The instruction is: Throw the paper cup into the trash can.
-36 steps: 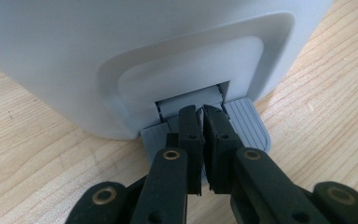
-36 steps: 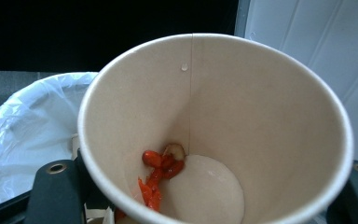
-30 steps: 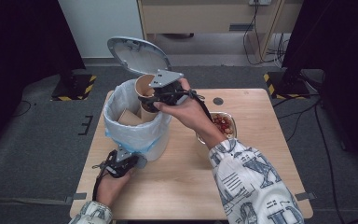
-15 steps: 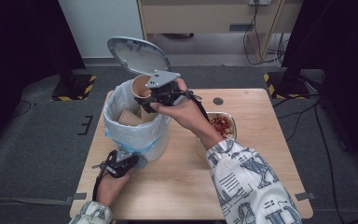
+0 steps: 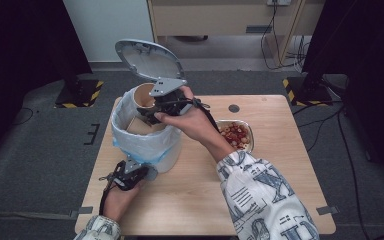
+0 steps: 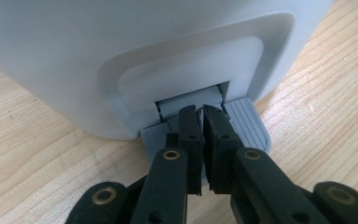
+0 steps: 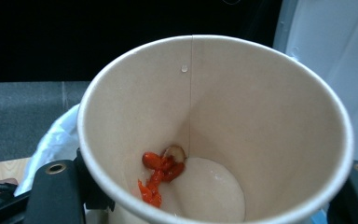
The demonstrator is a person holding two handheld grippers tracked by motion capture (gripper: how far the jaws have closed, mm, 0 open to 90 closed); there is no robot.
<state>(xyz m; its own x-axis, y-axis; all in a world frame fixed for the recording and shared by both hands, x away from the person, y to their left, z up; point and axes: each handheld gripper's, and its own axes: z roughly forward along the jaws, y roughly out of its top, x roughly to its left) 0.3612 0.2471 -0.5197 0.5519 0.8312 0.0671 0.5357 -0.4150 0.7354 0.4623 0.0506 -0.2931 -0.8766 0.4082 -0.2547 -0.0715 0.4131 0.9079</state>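
My right tongs (image 5: 156,111) clamp the paper cup (image 5: 144,96) just above the open bin (image 5: 145,142) at centre left, while my closed left tongs (image 6: 200,119) press its pedal (image 6: 244,123).

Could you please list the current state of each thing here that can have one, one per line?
Bin: lined with a bag, upright on the table.
Lid: raised open.
Pedal: under the left gripper, whose jaws are nearly shut.
Cup: gripped by the right gripper over the bin, with red scraps stuck inside.
Bowl: holds red and pale food.
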